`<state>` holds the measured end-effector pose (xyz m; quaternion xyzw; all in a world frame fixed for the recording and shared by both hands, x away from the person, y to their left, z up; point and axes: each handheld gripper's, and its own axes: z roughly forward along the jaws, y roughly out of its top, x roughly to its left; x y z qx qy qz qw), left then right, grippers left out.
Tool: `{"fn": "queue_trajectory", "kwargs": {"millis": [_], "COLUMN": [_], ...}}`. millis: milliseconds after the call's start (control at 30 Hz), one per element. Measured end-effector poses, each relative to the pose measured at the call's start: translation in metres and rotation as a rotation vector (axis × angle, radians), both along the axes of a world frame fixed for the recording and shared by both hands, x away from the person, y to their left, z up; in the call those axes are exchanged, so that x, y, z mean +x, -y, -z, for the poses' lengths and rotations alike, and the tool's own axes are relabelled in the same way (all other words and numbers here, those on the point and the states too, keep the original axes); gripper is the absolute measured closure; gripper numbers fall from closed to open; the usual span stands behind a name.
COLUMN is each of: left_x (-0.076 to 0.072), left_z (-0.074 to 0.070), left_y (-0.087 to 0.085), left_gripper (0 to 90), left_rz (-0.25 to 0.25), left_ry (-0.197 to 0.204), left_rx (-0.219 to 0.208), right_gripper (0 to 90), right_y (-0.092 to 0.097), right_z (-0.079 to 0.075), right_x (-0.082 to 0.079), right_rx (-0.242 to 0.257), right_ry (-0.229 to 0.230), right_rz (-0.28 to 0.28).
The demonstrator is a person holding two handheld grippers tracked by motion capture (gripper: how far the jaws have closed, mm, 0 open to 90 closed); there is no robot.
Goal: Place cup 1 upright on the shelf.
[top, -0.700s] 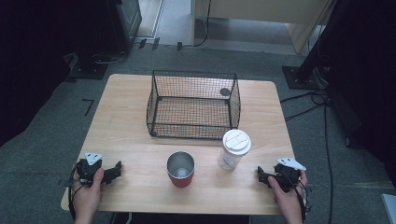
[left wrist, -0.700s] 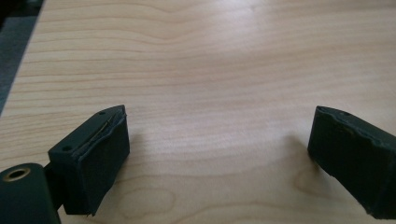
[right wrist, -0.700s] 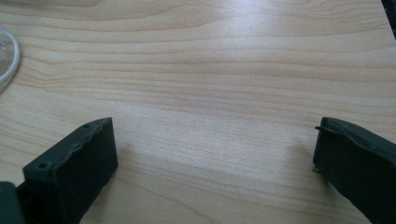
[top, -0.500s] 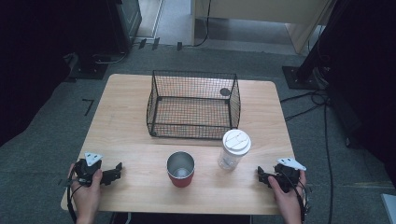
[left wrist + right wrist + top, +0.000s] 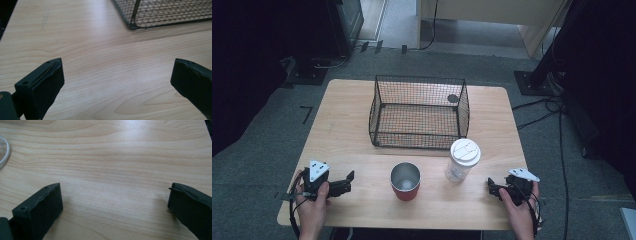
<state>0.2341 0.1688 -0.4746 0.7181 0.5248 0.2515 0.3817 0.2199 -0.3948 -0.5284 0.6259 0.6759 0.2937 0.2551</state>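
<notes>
Clear cup [image 5: 461,161] with white lid, upright near desk's [image 5: 337,130] front right; red cup [image 5: 405,181] at front centre. Both grippers rested at front corners, fingers spread wide, nothing held. Step judged: start; reach needed next.

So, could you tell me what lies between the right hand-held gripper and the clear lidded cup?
Only bare wooden table: in the high view, nothing lies between the right hand-held gripper and the clear lidded cup.
</notes>
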Motion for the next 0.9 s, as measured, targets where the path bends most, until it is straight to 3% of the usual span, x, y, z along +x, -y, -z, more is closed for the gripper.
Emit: {"fn": "queue_trajectory", "kwargs": {"millis": [100, 333, 533, 767, 900], "left_x": [-0.002, -0.011, -0.019, -0.025, -0.033], "left_z": [-0.004, -0.018, -0.03, -0.034, -0.036], "left_y": [0.005, 0.025, 0.039, 0.052, 0.061], "left_gripper": [0.0, 0.0, 0.0, 0.1, 0.1], "left_rz": [0.024, 0.105, 0.186, 0.258, 0.262], "left_ry": [0.006, 0.069, 0.104, 0.109, 0.1], "left_rx": [-0.005, -0.006, -0.061, -0.079, -0.096], "right_gripper": [0.0, 0.0, 0.0, 0.0, 0.0], "right_y": [0.0, 0.0, 0.0, 0.0, 0.0], "right_z": [0.0, 0.0, 0.0, 0.0, 0.0], "right_x": [0.0, 0.0, 0.0, 0.0, 0.0], "right_rx": [0.0, 0.0, 0.001, 0.001, 0.0], "right_ry": [0.0, 0.0, 0.0, 0.0, 0.0], "right_rz": [0.0, 0.0, 0.001, 0.0, 0.0]}}
